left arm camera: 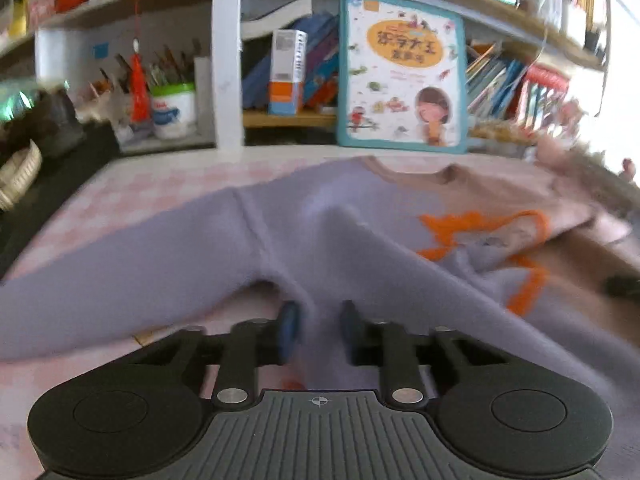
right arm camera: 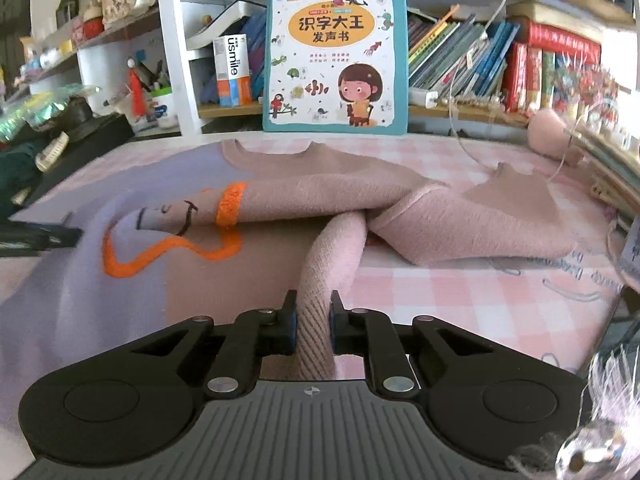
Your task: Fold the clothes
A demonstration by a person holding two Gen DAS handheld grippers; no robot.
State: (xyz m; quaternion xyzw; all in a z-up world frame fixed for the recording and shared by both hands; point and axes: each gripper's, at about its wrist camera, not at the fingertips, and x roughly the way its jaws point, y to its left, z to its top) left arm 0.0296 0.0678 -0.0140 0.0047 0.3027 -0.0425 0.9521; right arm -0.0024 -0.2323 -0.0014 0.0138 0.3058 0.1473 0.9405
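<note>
left gripper [left arm camera: 319, 326] pinching sweater [left arm camera: 200, 240] (lilac half) | right gripper [right arm camera: 313, 312] clamping pink sleeve [right arm camera: 332, 256]

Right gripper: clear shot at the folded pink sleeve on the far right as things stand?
Probably not yet. The right gripper is shut on the other pink sleeve, so it must let go first. Otherwise the folded sleeve lies uncovered on the checked cloth.
</note>
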